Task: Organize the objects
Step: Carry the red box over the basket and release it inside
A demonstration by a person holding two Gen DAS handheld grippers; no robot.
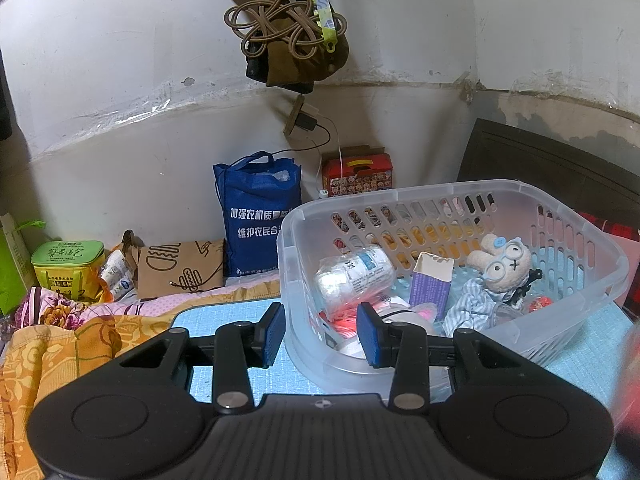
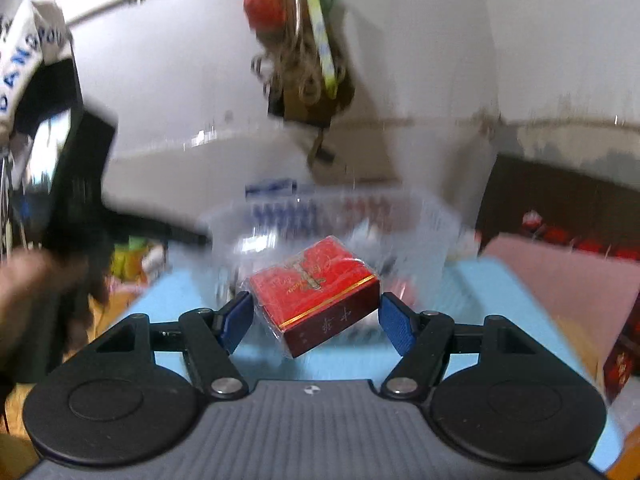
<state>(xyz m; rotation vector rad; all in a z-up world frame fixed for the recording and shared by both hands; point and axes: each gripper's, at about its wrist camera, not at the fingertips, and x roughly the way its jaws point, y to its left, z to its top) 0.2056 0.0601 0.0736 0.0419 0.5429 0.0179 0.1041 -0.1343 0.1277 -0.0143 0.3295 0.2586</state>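
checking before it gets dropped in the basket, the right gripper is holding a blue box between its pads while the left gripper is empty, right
Not quite: the box in the right gripper is red, not blue, as the right wrist view shows. The left gripper is indeed empty, open by the basket.

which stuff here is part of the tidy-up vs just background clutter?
In play:
- clear basket, already holding a white bottle, purple box, plush toy
- red box between the right gripper pads
- left gripper, open at the basket's near rim

Lying about:
- blue tote bag
- green tin
- brown paper bag
- red carton by the wall
- cords hanging above
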